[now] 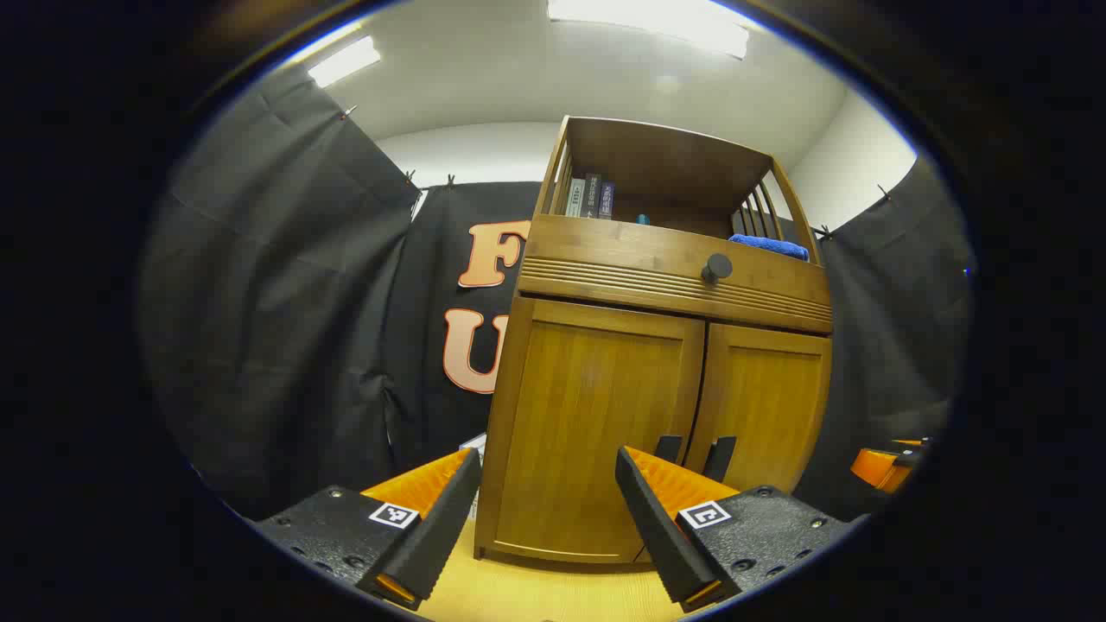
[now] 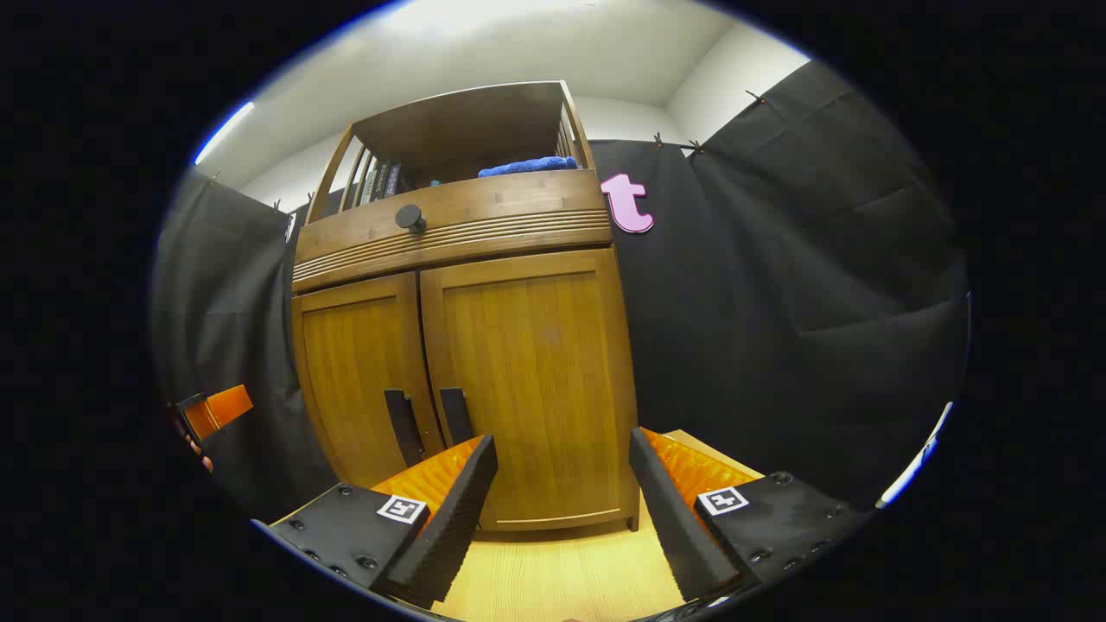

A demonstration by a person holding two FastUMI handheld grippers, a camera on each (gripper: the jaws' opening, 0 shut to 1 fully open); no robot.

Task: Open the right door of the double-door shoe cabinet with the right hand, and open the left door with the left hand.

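A wooden shoe cabinet (image 1: 665,285) stands ahead with both doors closed. Its left door (image 1: 587,432) faces my left gripper (image 1: 549,510), which is open and a short way in front of it. The left door's dark handle (image 1: 667,447) and the right door's handle (image 1: 720,456) sit side by side at the middle seam. In the right gripper view the right door (image 2: 536,380) stands before my right gripper (image 2: 562,501), open, with the right handle (image 2: 455,415) up and to its left, beside the left handle (image 2: 402,425). The left door (image 2: 359,380) is farther left.
A drawer with a round dark knob (image 1: 716,268) runs above the doors. The open shelf on top holds books (image 1: 592,197) and a blue cloth (image 1: 769,246). Black cloth walls flank the cabinet. The floor (image 2: 562,570) is light wood. The other gripper (image 1: 886,465) shows at the right edge.
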